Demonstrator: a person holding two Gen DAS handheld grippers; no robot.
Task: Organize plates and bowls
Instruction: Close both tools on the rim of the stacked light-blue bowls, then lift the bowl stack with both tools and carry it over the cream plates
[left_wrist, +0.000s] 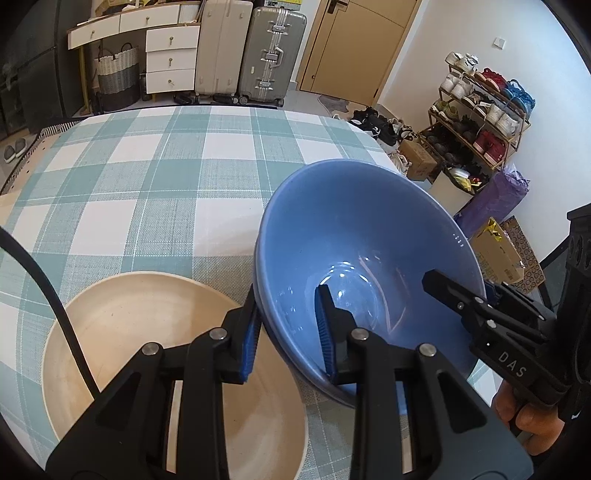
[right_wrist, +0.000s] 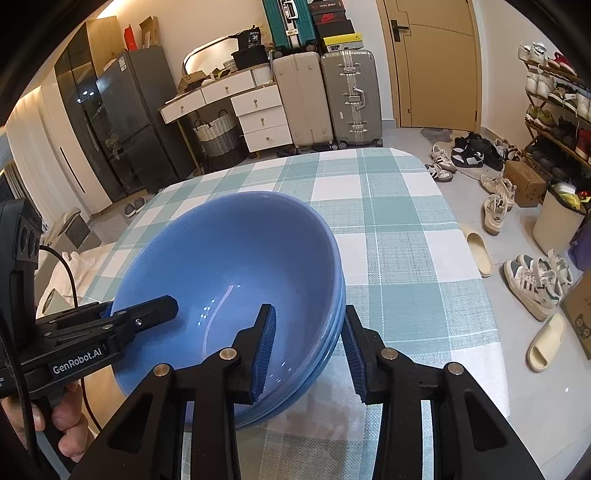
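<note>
A stack of blue bowls sits on the checked tablecloth, also in the right wrist view. My left gripper straddles the stack's left rim, one finger inside, one outside, with gaps to the rim. My right gripper straddles the right rim the same way, open. A cream plate lies on the table just left of the bowls, under my left gripper. Each gripper shows in the other's view, the right one and the left one.
The table has a teal and white checked cloth; its right edge drops to a floor with shoes and slippers. Suitcases and drawers stand beyond the far edge. A shoe rack stands at the right.
</note>
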